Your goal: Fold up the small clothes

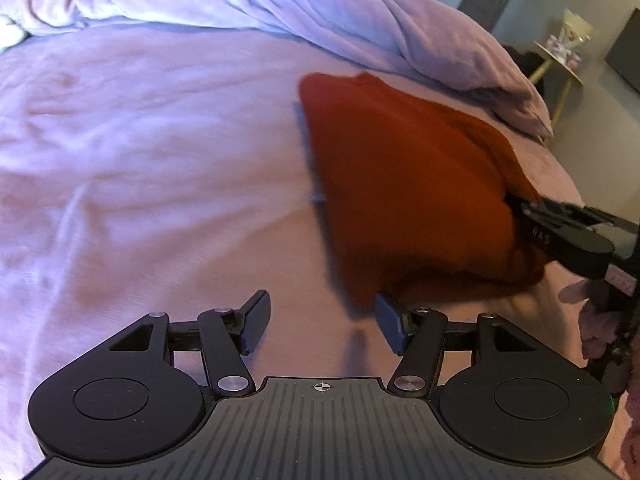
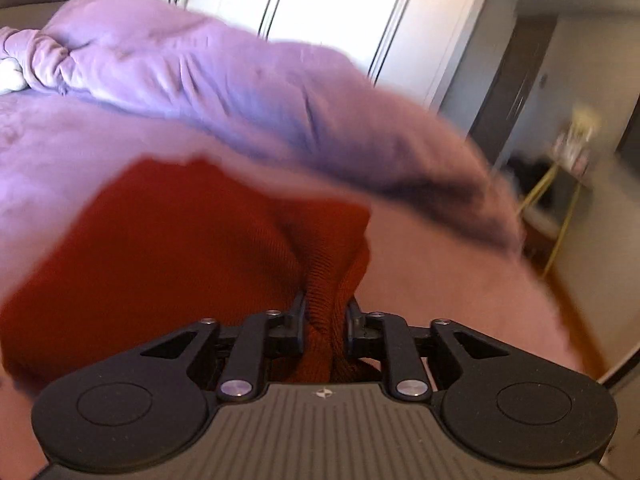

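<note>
Nearest the lens in the right wrist view, the right gripper [image 2: 325, 320] is clenched on a bunched ridge of the rust-red ribbed knit garment [image 2: 168, 248], the cloth pinched between both fingers and rising in a fold from them. In the left wrist view the left gripper [image 1: 322, 322] hangs released, jaws wide apart with nothing between them, its right finger just beside the near edge of the garment [image 1: 404, 184]. The garment lies on the lilac-pink bed sheet [image 1: 140, 160], near the bed's side edge, below a rumpled lilac duvet [image 1: 280, 4].

Judging by its compact, roughly rectangular outline, the garment looks partly folded already, with at least one more fold or a smoothing pass left; that is a judgement only.

Motion blur softens both views, so layers, sleeves and hems cannot be counted. The right gripper hides the garment's far corner in the left view, and what kind of garment it is cannot be told.
</note>
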Tool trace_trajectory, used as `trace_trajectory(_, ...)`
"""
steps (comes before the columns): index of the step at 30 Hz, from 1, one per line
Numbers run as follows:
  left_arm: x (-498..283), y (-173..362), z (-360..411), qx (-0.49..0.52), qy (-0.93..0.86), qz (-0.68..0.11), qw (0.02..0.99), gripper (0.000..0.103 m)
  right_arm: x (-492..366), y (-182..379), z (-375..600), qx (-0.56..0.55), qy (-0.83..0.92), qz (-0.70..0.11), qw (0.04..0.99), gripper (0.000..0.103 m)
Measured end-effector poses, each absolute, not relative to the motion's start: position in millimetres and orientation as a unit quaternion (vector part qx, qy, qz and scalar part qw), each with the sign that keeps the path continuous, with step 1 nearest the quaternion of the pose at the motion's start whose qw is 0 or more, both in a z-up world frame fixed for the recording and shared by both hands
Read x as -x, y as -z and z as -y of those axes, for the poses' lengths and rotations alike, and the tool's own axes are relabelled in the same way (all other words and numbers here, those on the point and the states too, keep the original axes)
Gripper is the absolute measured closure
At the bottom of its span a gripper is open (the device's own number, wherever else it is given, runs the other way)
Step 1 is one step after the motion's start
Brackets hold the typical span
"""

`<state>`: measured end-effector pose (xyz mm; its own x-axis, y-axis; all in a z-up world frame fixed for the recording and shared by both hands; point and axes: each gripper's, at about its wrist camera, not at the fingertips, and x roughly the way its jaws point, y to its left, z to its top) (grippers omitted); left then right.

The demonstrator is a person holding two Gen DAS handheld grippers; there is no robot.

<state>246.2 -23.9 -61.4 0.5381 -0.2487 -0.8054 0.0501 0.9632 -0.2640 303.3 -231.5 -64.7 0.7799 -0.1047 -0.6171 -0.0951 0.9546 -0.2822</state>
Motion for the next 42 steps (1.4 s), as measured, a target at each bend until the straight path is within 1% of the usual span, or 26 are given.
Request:
trace_trajectory(2,-246.5,62.9,33.2,0.095,0.094,-0.471,0.872,0.034,-295.5,64.4,242.5,0.125,0.005,-0.323,0.938,0.072)
trace_trajectory(4,-247.9,64.4,42.9,0.086,0.096,-0.471,0.873,0.033,-286.4,54.7,248.6,0.092,0.015,-0.317,0.944,0.063)
trace_trajectory(7,-255.1,69.8,51.9,0.077,0.088,-0.469,0.876,0.033,-269.1,47.8,259.7,0.021,0.013,-0.313,0.949,0.053)
trace_trajectory(11,-263.5,77.4,53.2,0.081,0.064,-0.473,0.875,0.032,-243.8,49.1,283.5,-0.083,0.021,-0.335,0.939,0.053)
trace_trajectory(12,-263.7,78.1,50.8,0.088,0.06,-0.471,0.876,0.032,-237.3,50.7,289.9,-0.123,0.014,-0.342,0.932,0.053)
trace_trajectory(16,-261.7,78.4,38.9,0.107,0.046,-0.465,0.878,0.031,-220.5,69.6,301.3,-0.268,-0.064,-0.372,0.886,0.054)
trace_trajectory(20,-259.6,76.0,25.5,0.121,0.043,-0.461,0.878,0.031,-225.0,79.9,310.4,-0.333,-0.055,-0.357,0.871,0.054)
trace_trajectory(22,-259.1,75.8,20.5,0.135,0.039,-0.461,0.876,0.031,-232.7,86.2,320.8,-0.391,-0.054,-0.347,0.851,0.054)
trace_trajectory(25,-257.8,77.1,10.7,0.164,0.041,-0.465,0.869,0.031,-240.9,95.6,328.3,-0.449,-0.054,-0.343,0.823,0.054)
trace_trajectory(28,-249.9,74.1,-1.3,0.171,0.041,-0.461,0.87,0.031,-245.9,111.3,327.8,-0.505,-0.084,-0.341,0.788,0.054)
trace_trajectory(29,-246.6,71.7,-7.3,0.167,0.035,-0.457,0.873,0.033,-244.6,112.6,325.7,-0.507,-0.093,-0.337,0.788,0.054)
trace_trajectory(31,-243.8,68.5,-17.9,0.153,0.012,-0.452,0.878,0.032,-241.5,108.9,315.3,-0.459,-0.109,-0.334,0.816,0.054)
trace_trajectory(33,-242.3,68.1,-29.7,0.143,-0.014,-0.459,0.877,0.028,-239.6,107.7,302.1,-0.407,-0.108,-0.338,0.842,0.054)
trace_trajectory(34,-242.7,68.6,-34.9,0.144,-0.024,-0.464,0.874,0.027,-239.1,108.3,297.5,-0.398,-0.109,-0.339,0.846,0.054)
trace_trajectory(38,-241.1,70.7,-50.7,0.164,-0.037,-0.468,0.867,0.026,-244.5,107.0,278.2,-0.391,-0.13,-0.338,0.846,0.054)
trace_trajectory(42,-239.6,71.3,-50.2,0.148,-0.041,-0.467,0.871,0.025,-249.4,97.3,244.3,-0.319,-0.155,-0.345,0.869,0.054)
